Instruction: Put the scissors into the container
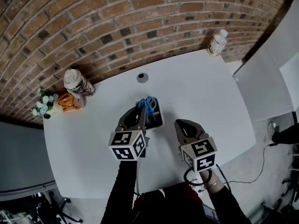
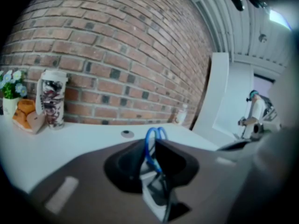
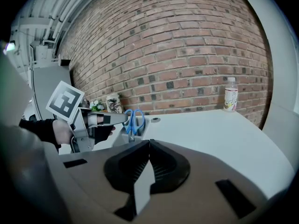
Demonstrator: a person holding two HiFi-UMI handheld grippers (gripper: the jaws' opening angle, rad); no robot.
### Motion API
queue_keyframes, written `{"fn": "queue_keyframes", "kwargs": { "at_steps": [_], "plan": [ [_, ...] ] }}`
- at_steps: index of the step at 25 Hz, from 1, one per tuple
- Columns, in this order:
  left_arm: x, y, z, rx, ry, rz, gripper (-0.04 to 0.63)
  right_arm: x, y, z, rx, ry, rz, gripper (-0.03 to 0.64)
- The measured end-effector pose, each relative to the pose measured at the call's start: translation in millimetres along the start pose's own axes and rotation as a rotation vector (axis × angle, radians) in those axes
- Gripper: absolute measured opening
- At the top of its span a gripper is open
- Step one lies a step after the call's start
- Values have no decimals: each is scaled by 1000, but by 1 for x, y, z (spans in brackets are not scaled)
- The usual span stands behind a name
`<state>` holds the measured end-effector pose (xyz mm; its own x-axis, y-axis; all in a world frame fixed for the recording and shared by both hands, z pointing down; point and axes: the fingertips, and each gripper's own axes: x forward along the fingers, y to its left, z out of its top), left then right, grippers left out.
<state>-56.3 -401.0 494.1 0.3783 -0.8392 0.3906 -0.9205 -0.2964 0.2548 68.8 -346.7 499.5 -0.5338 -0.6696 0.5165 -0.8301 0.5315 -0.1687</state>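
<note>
White tabletop [image 1: 201, 92] under brick wall [image 1: 117, 17]. Right gripper view alone gives the side-on look: blue-handled scissors [image 3: 134, 120] stand upright inside the grey plastic container [image 3: 122, 134]. Left gripper [image 1: 140, 108], jaws slightly apart, has the handles between them at twelve o'clock. Right gripper [image 3: 148, 143] is closed, empty.

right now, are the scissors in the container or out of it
In. The scissors stand handles-up inside the container, and only their blue handles show above its rim.

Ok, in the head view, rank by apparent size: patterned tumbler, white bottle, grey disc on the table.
patterned tumbler: largest
white bottle: close behind, but farther off, so unsure
grey disc: clearly smallest
</note>
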Motion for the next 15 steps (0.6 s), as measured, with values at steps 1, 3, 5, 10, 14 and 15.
{"fn": "queue_keyframes", "kwargs": {
  "at_steps": [1,3,5,10,14,15],
  "plan": [
    [1,0,-1,2,4,4,60,0,0,0,1,0,-1,8],
    [2,1,-3,5,12,12,74,-1,-1,0,5,0,-4,9],
    [2,3,-4,8,21,26,91,-2,-2,-1,8,0,-4,8],
    [0,7,-9,5,41,61,112,-3,-1,-2,11,-4,-3,8],
    [-8,9,-10,-10,37,87,112,-8,2,-3,14,-9,-1,9],
    [-10,9,-10,-17,35,91,112,-9,2,-4,14,-10,-1,8]
  ]
}}
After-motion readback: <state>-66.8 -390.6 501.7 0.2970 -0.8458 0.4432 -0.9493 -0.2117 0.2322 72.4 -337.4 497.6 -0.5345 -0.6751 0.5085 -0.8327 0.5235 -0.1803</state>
